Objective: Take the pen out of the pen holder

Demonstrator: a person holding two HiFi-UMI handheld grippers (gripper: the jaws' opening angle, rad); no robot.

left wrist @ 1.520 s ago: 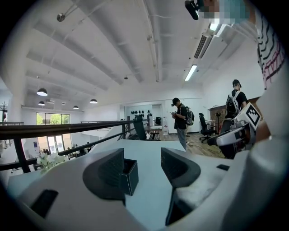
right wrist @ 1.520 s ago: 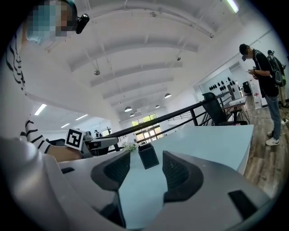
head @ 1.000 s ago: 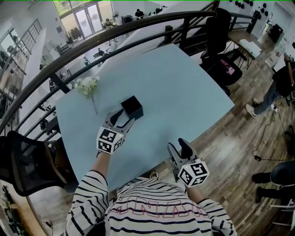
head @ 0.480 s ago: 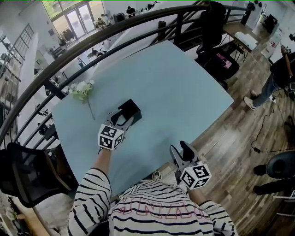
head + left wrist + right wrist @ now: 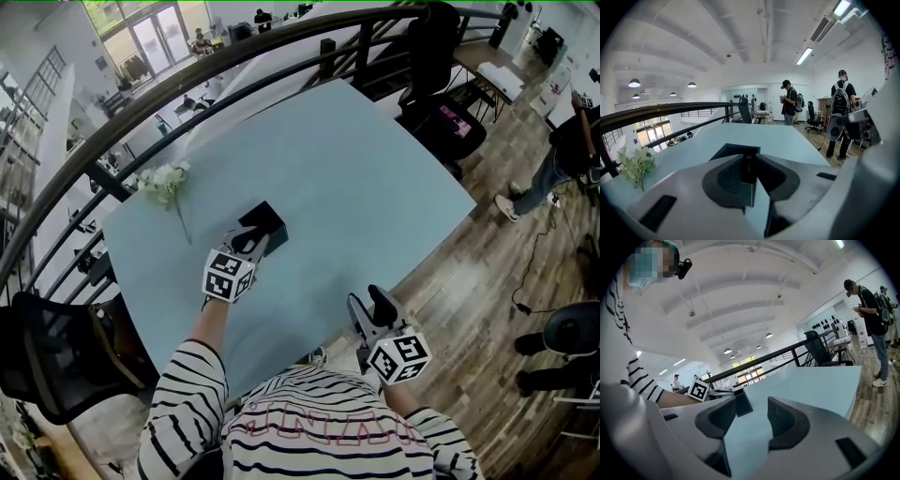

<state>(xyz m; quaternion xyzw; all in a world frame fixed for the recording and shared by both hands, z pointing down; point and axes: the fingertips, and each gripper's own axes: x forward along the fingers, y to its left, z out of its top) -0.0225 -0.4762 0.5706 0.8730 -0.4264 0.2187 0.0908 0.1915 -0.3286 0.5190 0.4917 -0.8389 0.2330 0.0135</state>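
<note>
The black square pen holder (image 5: 269, 220) stands on the light blue table (image 5: 356, 169). My left gripper (image 5: 251, 242) reaches down into its near side. In the left gripper view a dark pen (image 5: 748, 164) stands upright in the pen holder (image 5: 725, 151). The jaws of the left gripper (image 5: 749, 163) are closing and pinch the pen at their tips. My right gripper (image 5: 371, 302) hovers at the table's near edge, open with nothing between its fingers. From the right gripper (image 5: 752, 405) view, the holder (image 5: 742, 405) and the left gripper's marker cube (image 5: 698, 390) lie ahead.
White flowers (image 5: 164, 181) lie on the table left of the holder. A curved black railing (image 5: 234, 66) runs behind the table. Black chairs stand at the far right (image 5: 441, 66) and near left (image 5: 47, 352). People stand on the wooden floor at right (image 5: 562, 159).
The left gripper has come down and forward onto the pen holder. Its jaws, wide before, have narrowed onto the pen. The right gripper has stayed in place.
</note>
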